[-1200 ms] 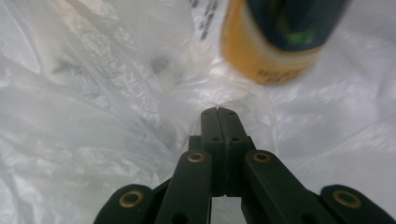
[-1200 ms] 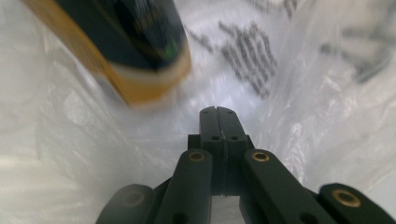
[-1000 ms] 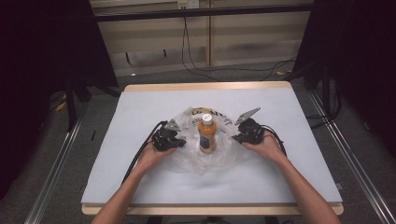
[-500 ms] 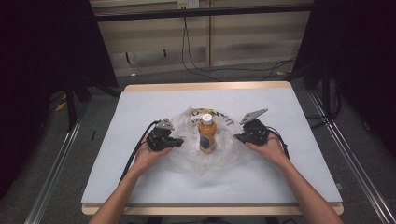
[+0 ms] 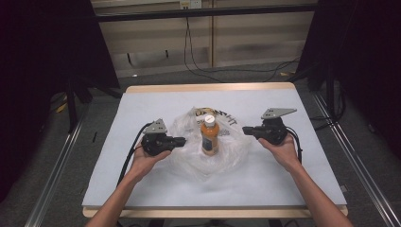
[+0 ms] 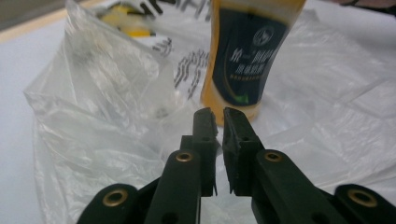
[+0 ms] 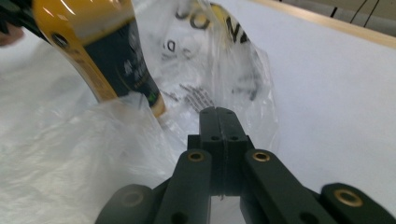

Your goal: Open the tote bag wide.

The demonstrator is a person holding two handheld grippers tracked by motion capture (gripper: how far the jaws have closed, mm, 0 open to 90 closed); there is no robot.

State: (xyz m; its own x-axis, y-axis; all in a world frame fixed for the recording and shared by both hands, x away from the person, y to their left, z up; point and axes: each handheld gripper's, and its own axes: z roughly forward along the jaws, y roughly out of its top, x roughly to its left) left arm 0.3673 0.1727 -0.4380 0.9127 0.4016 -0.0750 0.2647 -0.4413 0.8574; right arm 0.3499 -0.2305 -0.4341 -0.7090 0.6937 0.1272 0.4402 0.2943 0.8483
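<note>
Two grippers flank the bottle (image 5: 210, 137), which stands upright mid-table, long axis vertical, white cap up, on a crumpled clear plastic bag (image 5: 189, 158). Left gripper (image 5: 179, 140) at the bottle's 9 o'clock: jaws have just been opening, now a narrow gap with nothing between them. Right gripper (image 5: 246, 129) at 3 o'clock: jaws pressed together, empty, just off the bag's edge. Table (image 5: 302, 187) bare white toward 12, 3, 6 and 9 o'clock; its edges lie well apart from the bag.
</note>
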